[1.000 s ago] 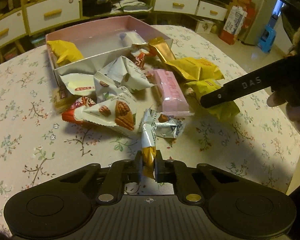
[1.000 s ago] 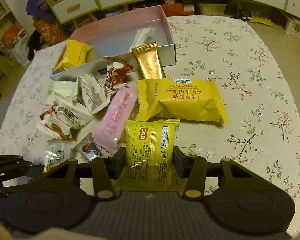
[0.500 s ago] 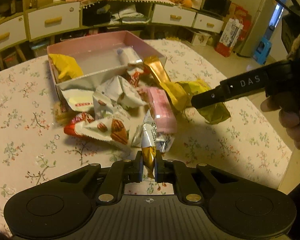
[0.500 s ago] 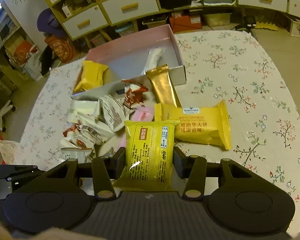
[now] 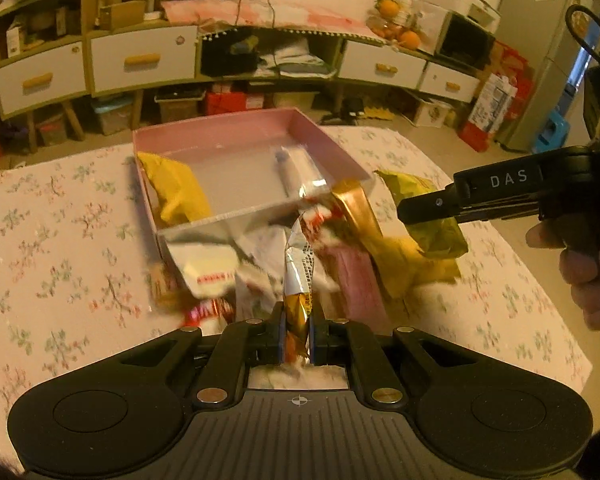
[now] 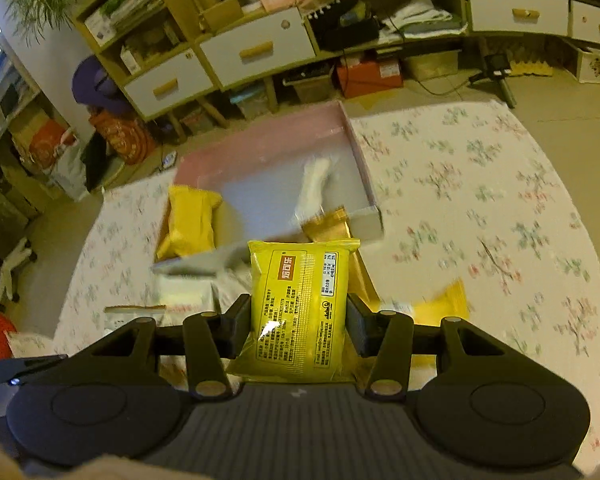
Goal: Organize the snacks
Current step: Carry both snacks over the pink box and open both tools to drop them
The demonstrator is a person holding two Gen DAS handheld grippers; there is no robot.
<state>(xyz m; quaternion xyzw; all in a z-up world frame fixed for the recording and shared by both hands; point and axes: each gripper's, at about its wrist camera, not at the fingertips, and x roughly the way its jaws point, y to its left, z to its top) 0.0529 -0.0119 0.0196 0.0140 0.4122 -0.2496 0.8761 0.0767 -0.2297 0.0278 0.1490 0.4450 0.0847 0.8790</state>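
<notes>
left tool (image 5: 298,330) clenched on silver-gold sachet (image 5: 298,268) | right tool (image 6: 298,316) gripped yellow pack (image 6: 300,304) above the pile | pink box (image 5: 228,128) on counter (image 5: 60,240) held yellow packet (image 5: 176,190), clear wrapper (image 5: 296,168) | other snacks (image 5: 340,256) beside its front wall

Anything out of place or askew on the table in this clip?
Yes. Most snacks lie in a loose heap on the tablecloth in front of the pink box, not in it. A gold packet leans askew against the box's front corner. Only two packets are inside.
</notes>
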